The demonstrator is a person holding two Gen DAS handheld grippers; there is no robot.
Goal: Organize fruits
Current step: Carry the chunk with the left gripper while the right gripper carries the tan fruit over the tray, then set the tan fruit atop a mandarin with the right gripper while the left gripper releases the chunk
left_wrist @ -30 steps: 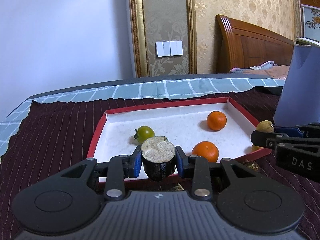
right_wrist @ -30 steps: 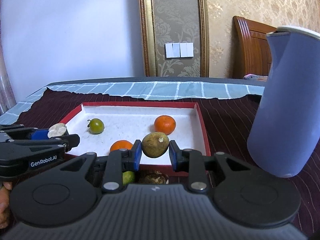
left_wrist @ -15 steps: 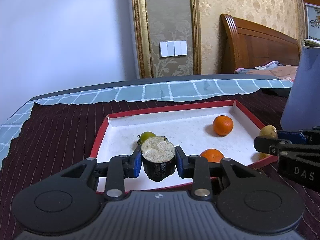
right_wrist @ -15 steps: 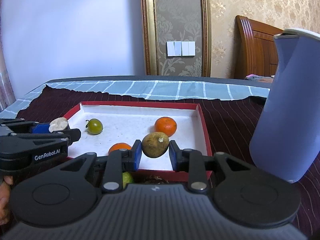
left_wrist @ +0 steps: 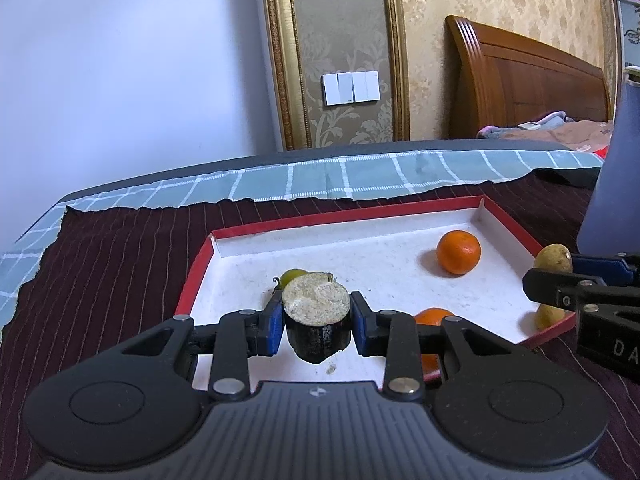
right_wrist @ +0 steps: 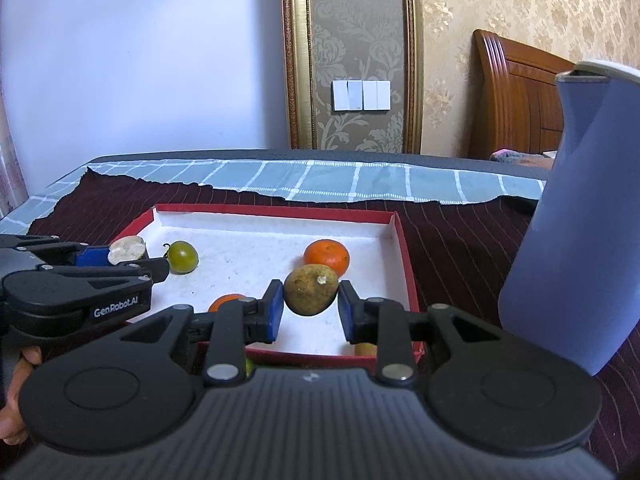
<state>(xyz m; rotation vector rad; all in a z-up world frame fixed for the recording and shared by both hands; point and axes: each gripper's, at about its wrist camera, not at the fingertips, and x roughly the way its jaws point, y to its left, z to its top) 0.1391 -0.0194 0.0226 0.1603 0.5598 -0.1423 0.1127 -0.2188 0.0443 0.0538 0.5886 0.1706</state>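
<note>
Your left gripper [left_wrist: 317, 322] is pinching a stubby dark piece of produce [left_wrist: 317, 334] with a pale, rough cut top, its blue pads pressed to both sides. You hold it above the near left part of the red-rimmed white tray [left_wrist: 340, 218], which serves as the landmark here. Just behind the held piece, inside the tray, sits a green tomato [right_wrist: 182, 257], partly hidden from the left camera. One orange [left_wrist: 458, 252] lies toward the tray's far right corner, and a second orange [left_wrist: 434, 316] lies near the tray's front edge, half hidden behind your left gripper's finger.

Your right gripper [right_wrist: 311, 304] is clamped on a brownish-yellow, potato-like fruit [right_wrist: 310, 289], held above the near right part of the tray. From the left camera that same fruit shows at the tray's right rim.

The tray rests on a dark maroon striped cloth [left_wrist: 120, 248], which lies over a pale blue checked cloth [left_wrist: 360, 176] showing beyond the tray's far side. A tall blue jug [right_wrist: 580, 240] stands on the maroon cloth to the right of the tray, apart from it. Part of your left hand [right_wrist: 16, 392] shows under the left gripper's body, to the left of the tray.
</note>
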